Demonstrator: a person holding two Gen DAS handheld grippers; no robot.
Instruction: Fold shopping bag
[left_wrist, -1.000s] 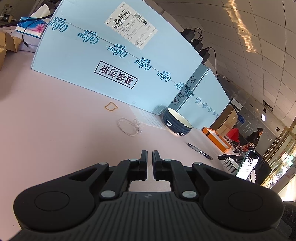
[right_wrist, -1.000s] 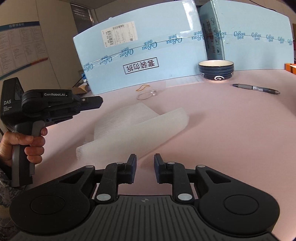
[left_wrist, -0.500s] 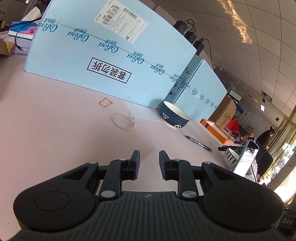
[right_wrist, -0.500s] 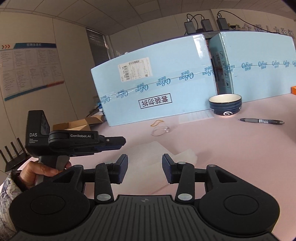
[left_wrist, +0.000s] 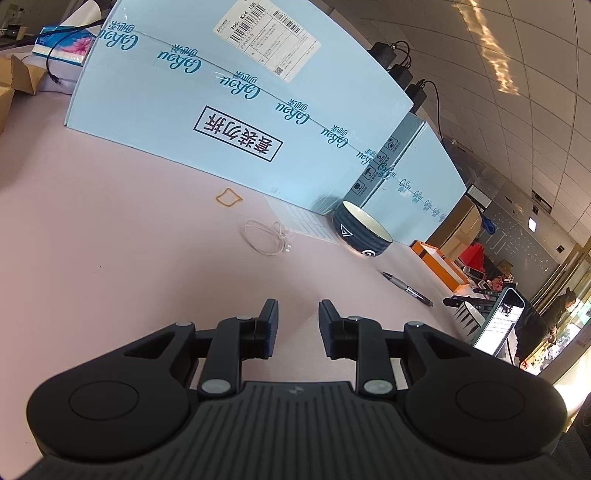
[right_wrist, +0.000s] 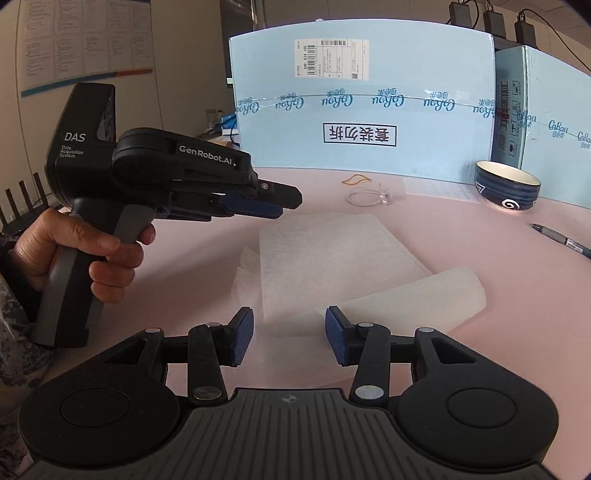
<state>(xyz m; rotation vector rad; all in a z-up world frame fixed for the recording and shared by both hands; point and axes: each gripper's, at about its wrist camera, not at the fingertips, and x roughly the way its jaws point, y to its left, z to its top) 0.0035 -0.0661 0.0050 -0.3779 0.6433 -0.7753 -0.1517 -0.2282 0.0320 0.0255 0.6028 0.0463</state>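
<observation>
Clearly both tools are idle above the pink table (right_wrist: 480, 266). At the bottom of the right wrist view the right gripper (right_wrist: 290, 339) has its blue-padded fingers (right_wrist: 242, 338) spread apart with nothing between them. Just beyond them, in the lower middle of the frame, lies the shopping bag (right_wrist: 332, 258) — a white, translucent sheet resting flat on the table, with one end folded or rolled over itself toward the lower right. Nothing touches it.

On the left side of that same view the left gripper (right_wrist: 275, 201) is seen from the side, held by the person's left hand (right_wrist: 74, 254) around a grey handle; its tips hang over the table above the bag's far left corner. In the left wrist view the left gripper (left_wrist: 297, 328) sits at the bottom of the frame with its fingers parted and empty, only bare table between them; the bag does not show there.

Farther back, in the right wrist view, a dark blue bowl (right_wrist: 508, 190) stands at the right, close before two large light blue boxes (right_wrist: 362, 110) that fill the upper frame. A pen (right_wrist: 561, 242) lies at the right edge, apart from the bag. Near the centre, between bag and boxes, lie a coiled white cord (right_wrist: 369, 195) and — just behind it — a tan rubber band (right_wrist: 356, 180).
</observation>
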